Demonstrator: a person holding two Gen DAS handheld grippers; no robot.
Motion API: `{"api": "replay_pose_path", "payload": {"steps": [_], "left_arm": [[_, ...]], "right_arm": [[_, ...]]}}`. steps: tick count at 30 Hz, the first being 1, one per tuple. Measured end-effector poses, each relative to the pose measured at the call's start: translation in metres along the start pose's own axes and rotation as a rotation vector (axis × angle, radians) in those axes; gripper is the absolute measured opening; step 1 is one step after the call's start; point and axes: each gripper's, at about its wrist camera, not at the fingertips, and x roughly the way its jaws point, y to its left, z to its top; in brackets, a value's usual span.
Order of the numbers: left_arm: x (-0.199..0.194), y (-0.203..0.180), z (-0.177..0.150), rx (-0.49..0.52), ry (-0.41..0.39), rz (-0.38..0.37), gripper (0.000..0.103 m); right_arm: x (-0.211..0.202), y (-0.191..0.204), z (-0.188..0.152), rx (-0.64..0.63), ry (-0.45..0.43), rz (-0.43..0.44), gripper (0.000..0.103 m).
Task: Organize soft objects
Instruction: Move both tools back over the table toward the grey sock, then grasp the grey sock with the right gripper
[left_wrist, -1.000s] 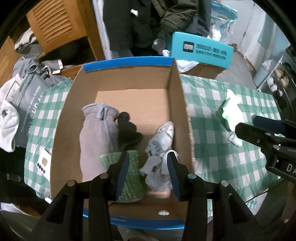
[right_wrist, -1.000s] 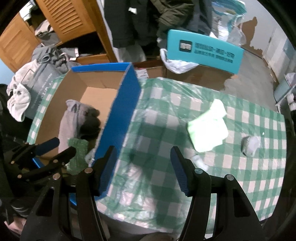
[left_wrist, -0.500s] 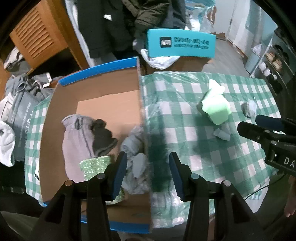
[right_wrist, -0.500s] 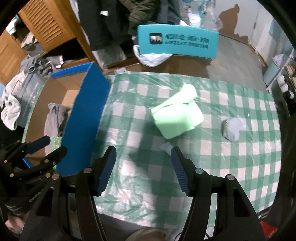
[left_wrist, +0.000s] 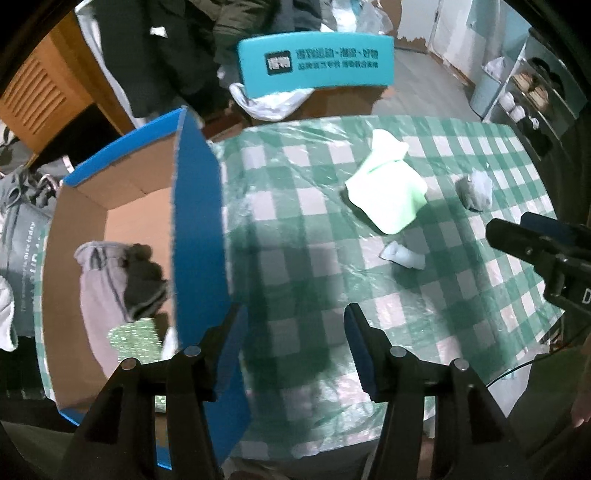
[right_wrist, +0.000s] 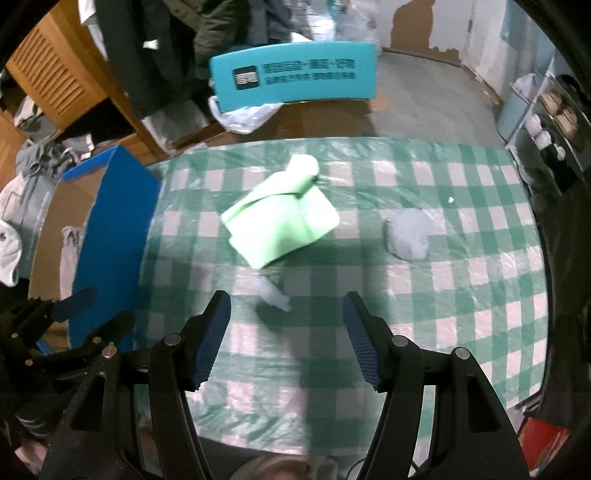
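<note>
Both tools are empty. The left gripper (left_wrist: 291, 332), at the bottom centre of its view, has its jaws opening over bare checked tablecloth (left_wrist: 295, 266), nothing between them; the right gripper (right_wrist: 286, 321) stands moderately open, likewise gripping nothing, with a small pale-blue scrap (right_wrist: 273, 293) lying on the cloth just above its fingertips in the frame, which suggests that scrap is the next pick. The cardboard box (left_wrist: 199, 229), blue outside, fills the left of the left wrist view and already holds a grey sock (left_wrist: 99, 280), a dark sock (left_wrist: 142, 277) and a green speckled item (left_wrist: 135, 338), so it evidently serves as the collecting place. Still loose on the table are the folded light-green cloth (right_wrist: 280, 225), centre frame, and a rounded grey bundle (right_wrist: 408, 238) to its right, possibly a rolled sock; blur leaves that unsure. The box's tall near wall stands between the loose pieces and the interior, so anything carried must clear it. A teal chair back (right_wrist: 295, 75) sits beyond the table.
</note>
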Motion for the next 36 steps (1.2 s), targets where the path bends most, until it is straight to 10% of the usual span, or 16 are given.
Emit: {"api": "replay_pose_path", "payload": {"steps": [36], "left_arm": [[0.080, -0.035, 0.061, -0.054, 0.161, -0.037, 0.059]], "right_arm": [[0.090, -0.125, 0.065, 0.188, 0.153, -0.126, 0.071]]}}
